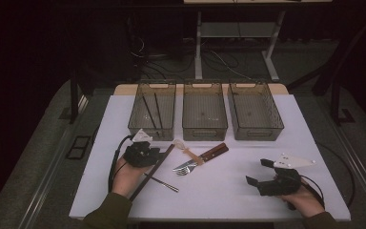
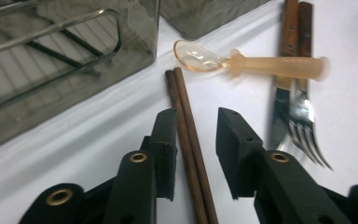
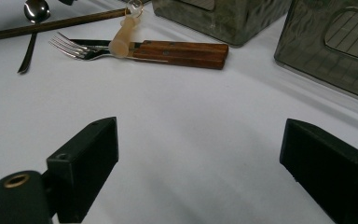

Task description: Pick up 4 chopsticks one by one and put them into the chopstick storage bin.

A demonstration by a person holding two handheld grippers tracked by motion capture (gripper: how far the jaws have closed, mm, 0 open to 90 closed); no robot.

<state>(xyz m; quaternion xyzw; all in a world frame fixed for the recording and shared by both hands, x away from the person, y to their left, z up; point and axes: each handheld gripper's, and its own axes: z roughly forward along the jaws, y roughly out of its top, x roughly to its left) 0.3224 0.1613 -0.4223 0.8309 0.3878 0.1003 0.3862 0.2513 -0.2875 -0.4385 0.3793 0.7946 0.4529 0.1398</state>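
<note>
A: Table (image 1: 228, 191), three bins. Status?

B: Left bin (image 1: 152, 110) ahead of the left gripper (image 1: 145, 151) already holds two dark sticks. Middle bin (image 1: 205, 109) and right bin (image 1: 255, 110) look empty.

A: Left gripper?

B: Jaws straddle the chopsticks (image 2: 186, 135), which lean against one pad; a gap shows on the other side, so not yet pinched.

A: Right gripper (image 1: 262, 172)?

B: Spread wide over bare table, holding nothing.

A: Left to sort?

B: Knife (image 2: 286, 56), fork (image 2: 303, 107), plastic spoon (image 2: 242, 63) beyond the left jaws; metal spoon (image 3: 33, 28) too. Early going, I judge.
</note>
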